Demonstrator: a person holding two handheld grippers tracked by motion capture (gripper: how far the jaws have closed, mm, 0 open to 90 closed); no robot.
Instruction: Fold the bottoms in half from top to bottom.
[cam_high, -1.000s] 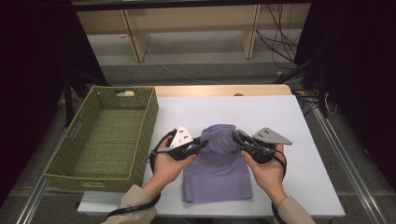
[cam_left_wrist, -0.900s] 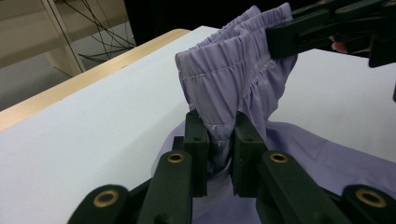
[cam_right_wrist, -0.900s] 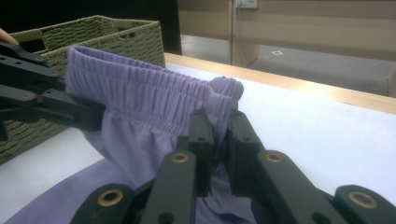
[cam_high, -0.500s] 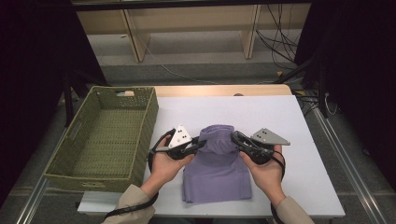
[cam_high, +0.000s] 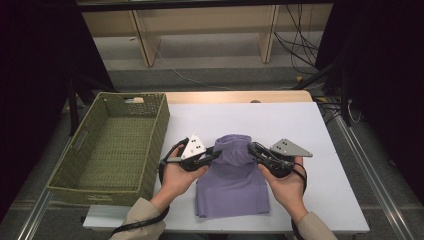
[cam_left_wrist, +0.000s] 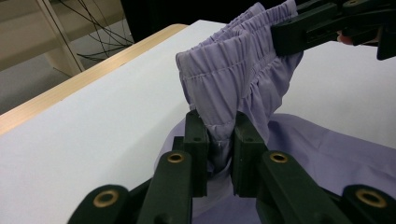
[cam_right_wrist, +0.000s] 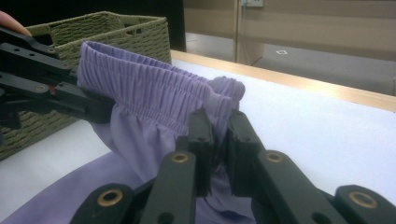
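The purple garment (cam_high: 232, 182) is seen in the high view lying on the white table (cam_high: 310, 130) beside the green basket (cam_high: 107, 147), its elastic waistband lifted between the left gripper (cam_high: 216, 153) and the right gripper (cam_high: 251, 148). In the left gripper view the waistband is pinched between the jaws; in the right gripper view its other end is pinched likewise

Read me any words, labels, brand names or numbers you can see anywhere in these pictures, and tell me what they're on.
None can be read: the purple garment, the woven basket, the white table and both grippers' grey plates carry no legible text. A small white patch on the basket's far wall is too small to read.
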